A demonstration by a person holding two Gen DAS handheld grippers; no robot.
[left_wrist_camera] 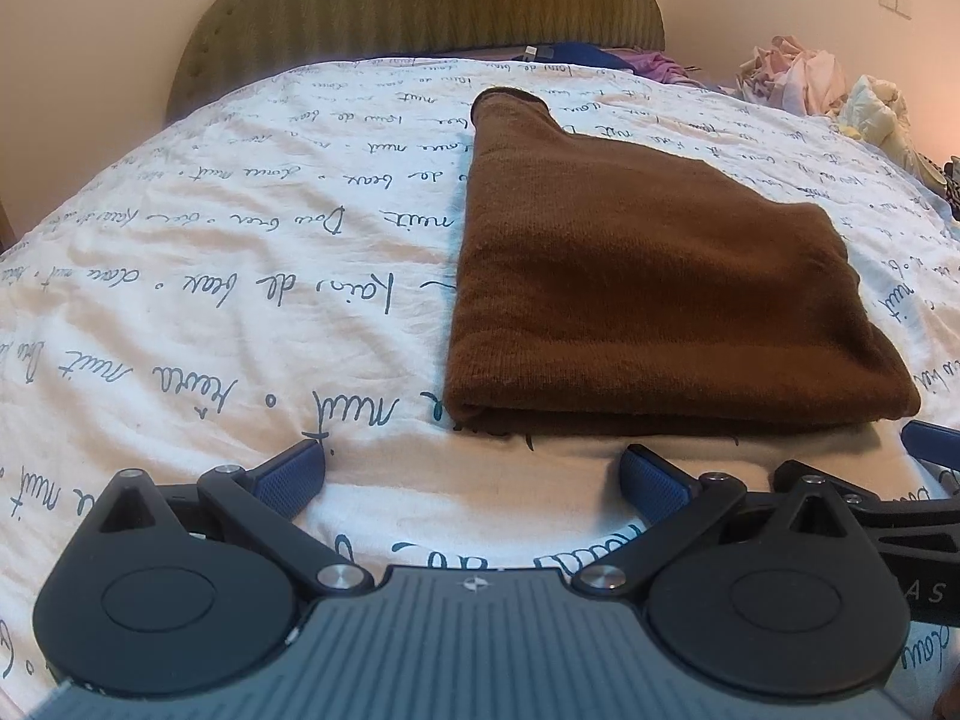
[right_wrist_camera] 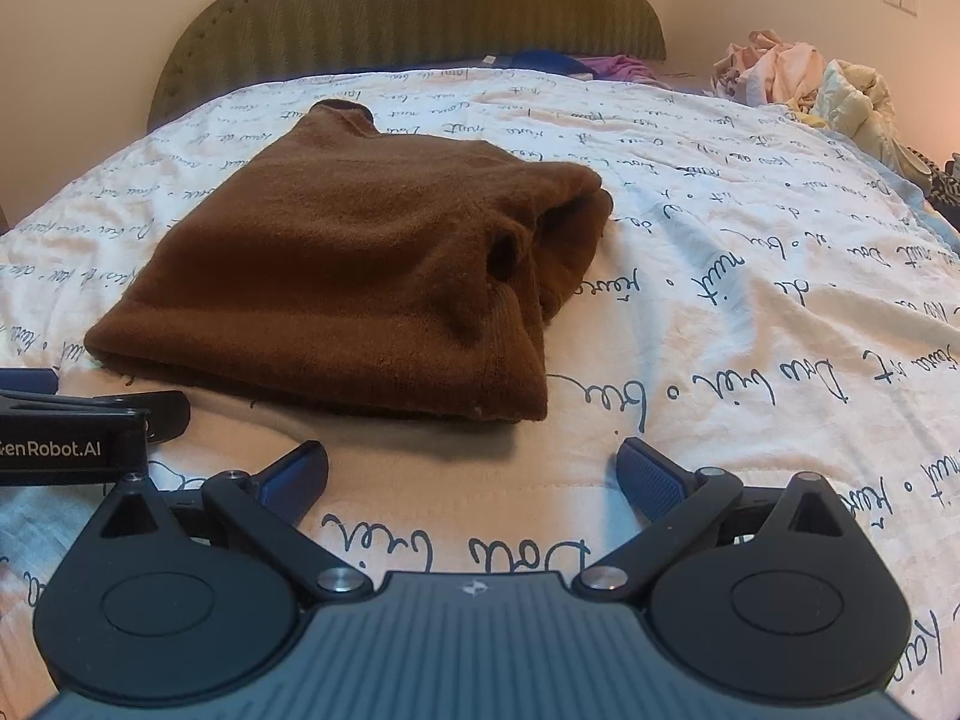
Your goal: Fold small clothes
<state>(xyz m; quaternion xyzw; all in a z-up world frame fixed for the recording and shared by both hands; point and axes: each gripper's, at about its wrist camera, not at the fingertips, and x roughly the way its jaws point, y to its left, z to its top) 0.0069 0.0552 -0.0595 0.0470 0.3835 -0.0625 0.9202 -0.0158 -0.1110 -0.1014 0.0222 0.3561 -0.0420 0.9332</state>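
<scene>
A folded brown knit sweater (left_wrist_camera: 648, 276) lies on the white bedspread with script print (left_wrist_camera: 240, 252); its collar points toward the headboard. In the right wrist view the sweater (right_wrist_camera: 360, 276) shows bunched layers at its right edge. My left gripper (left_wrist_camera: 474, 474) is open and empty, low over the bedspread just in front of the sweater's near left corner. My right gripper (right_wrist_camera: 474, 468) is open and empty, just in front of the sweater's near right corner. The right gripper's fingertips (left_wrist_camera: 936, 441) show at the left wrist view's right edge; the left gripper's body (right_wrist_camera: 72, 438) shows at the right wrist view's left edge.
A green padded headboard (left_wrist_camera: 420, 6) stands at the far end of the bed. A pile of pale crumpled clothes (right_wrist_camera: 798, 84) lies at the far right of the bed. Blue and purple items (right_wrist_camera: 576, 66) lie near the headboard.
</scene>
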